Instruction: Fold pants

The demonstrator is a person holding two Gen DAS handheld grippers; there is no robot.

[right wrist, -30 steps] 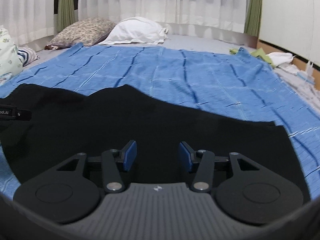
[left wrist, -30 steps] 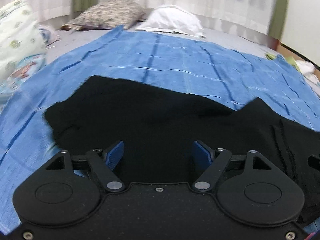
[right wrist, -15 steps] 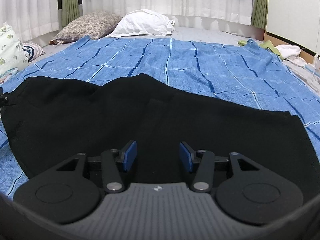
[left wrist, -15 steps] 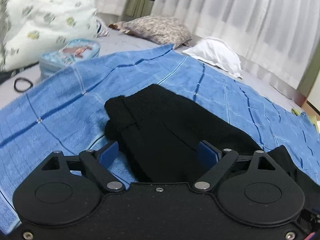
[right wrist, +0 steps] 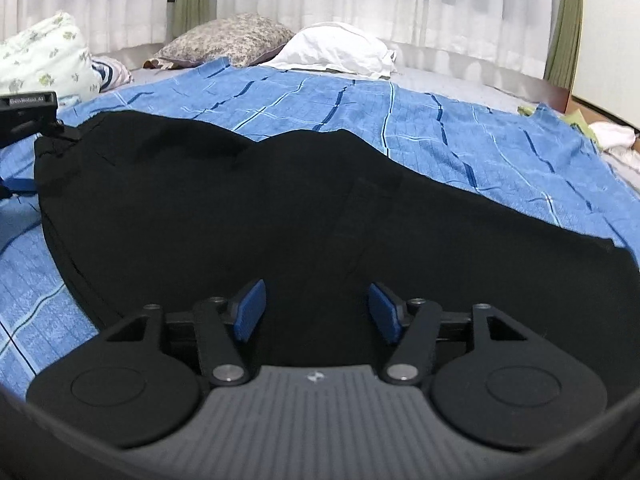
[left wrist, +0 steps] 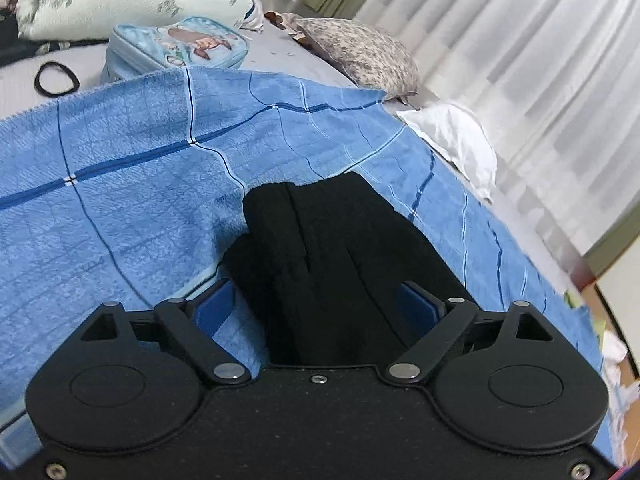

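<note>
Left wrist view: matte black pants [left wrist: 336,264] on fuzzy blue blanket [left wrist: 132,184].

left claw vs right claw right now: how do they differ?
Left claw is spread wider, straddling a bunched end of the black pants, over the blue blanket; right claw is narrower, over flat fabric mid-garment. Both are open, gripping nothing.

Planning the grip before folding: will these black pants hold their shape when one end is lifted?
Probably not. The black pants lie limp, following the blue blanket, so they'd likely sag. The bunched end looks thick, so it may unfold when raised.
</note>
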